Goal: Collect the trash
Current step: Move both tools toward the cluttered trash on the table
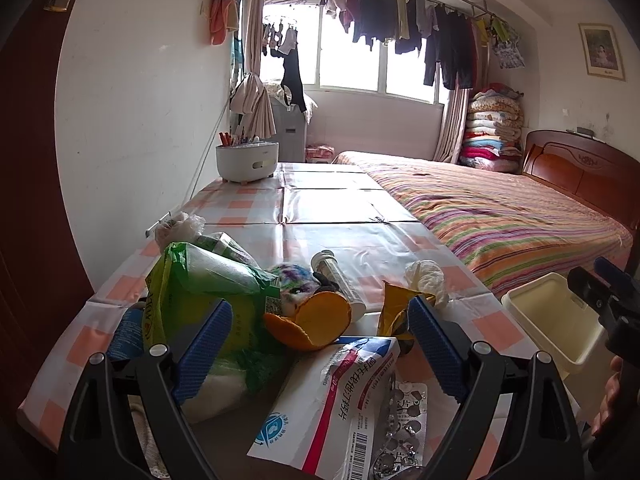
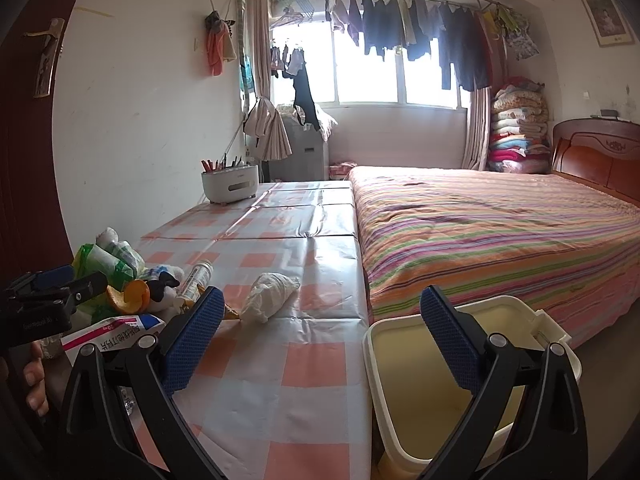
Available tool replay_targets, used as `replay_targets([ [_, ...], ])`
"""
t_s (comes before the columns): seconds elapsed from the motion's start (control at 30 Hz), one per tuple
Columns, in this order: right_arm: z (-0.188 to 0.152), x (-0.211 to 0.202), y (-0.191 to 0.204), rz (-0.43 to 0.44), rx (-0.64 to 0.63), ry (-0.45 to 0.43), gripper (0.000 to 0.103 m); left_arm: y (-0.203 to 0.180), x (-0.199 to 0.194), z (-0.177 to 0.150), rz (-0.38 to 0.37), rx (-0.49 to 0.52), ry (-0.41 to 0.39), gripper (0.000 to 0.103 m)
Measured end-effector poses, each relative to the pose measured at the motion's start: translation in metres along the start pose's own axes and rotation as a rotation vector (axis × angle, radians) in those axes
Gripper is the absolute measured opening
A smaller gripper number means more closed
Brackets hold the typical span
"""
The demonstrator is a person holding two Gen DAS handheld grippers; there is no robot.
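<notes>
A pile of trash lies on a table covered with a glossy pink-and-white checked cloth, pushed against a bed. The left gripper hovers over the pile with its jaws wide apart, holding nothing. Directly between them lies a torn white medicine box, flat and partly collapsed; it looks light and bendy, best pinched by a free edge. Beside it lies a silver blister pack, thin and probably slippery. Further in are an orange peel, which looks soft, a green plastic bag, crinkly and loose, a clear tube that could roll, a yellow wrapper and a crumpled white tissue, likely almost weightless and easy to pinch anywhere. The right gripper also has its jaws apart and empty, poised above the table edge and an empty cream bin standing just beside the table. The cloth is creased and shiny, so flat items may slide. Beyond are a striped bedspread, a white pen holder and laundry hanging at a bright window
</notes>
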State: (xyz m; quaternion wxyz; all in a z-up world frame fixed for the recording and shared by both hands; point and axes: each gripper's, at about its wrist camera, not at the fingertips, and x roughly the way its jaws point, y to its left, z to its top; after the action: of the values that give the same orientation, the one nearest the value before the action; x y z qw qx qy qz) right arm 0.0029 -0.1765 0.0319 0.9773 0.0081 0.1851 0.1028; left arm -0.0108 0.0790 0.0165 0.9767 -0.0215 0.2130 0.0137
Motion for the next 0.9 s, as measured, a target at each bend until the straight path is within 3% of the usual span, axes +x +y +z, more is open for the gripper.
replay_targets([
  [0.9,0.000,0.010,0.008,0.031,0.004,0.024,0.097,-0.004,0.002,-0.002,0.001,0.008,0.004,0.087],
])
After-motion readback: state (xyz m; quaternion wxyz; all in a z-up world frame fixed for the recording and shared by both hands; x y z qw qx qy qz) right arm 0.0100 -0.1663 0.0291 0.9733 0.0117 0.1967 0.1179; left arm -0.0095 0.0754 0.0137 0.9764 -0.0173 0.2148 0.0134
